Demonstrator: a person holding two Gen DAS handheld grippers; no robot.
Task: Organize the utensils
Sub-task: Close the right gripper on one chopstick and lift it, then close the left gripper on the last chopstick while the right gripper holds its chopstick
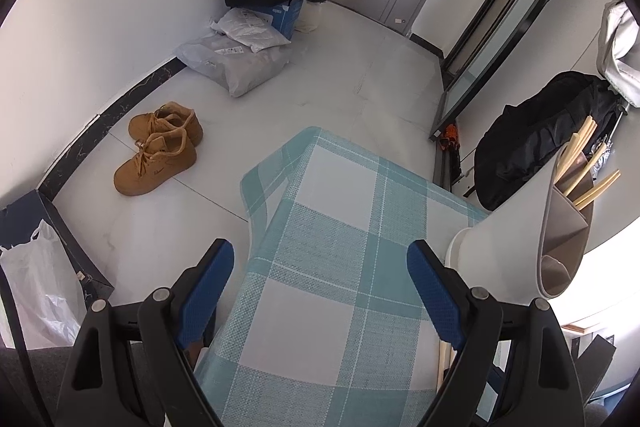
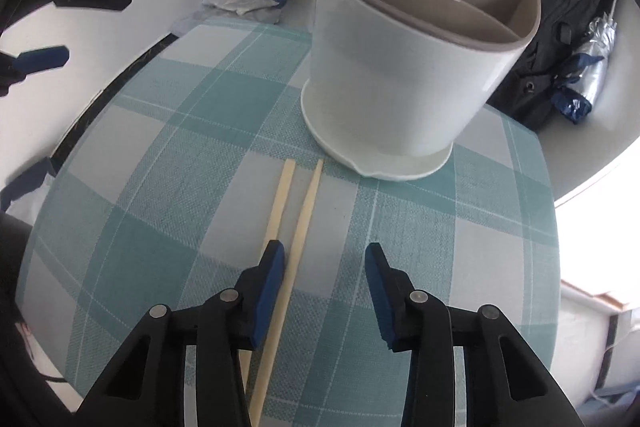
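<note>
partly done: several chopsticks already stand in the far compartment of the utensil holder (image 2: pixel 416 67), ahead of the right gripper (image 2: pixel 324 279). two loose chopsticks (image 2: pixel 308 203) remain on the checked tablecloth (image 2: pixel 160 163). right jaws half spread, one stick just inside the left finger, not pinched yet. left gripper (image 1: pixel 320 267) spread wide, empty, holder to its right.

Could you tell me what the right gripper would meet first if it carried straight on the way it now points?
Probably the pale wooden chopstick lying between the right gripper's open jaws on the teal-and-white checked tablecloth, though depth is hard to judge.
</note>
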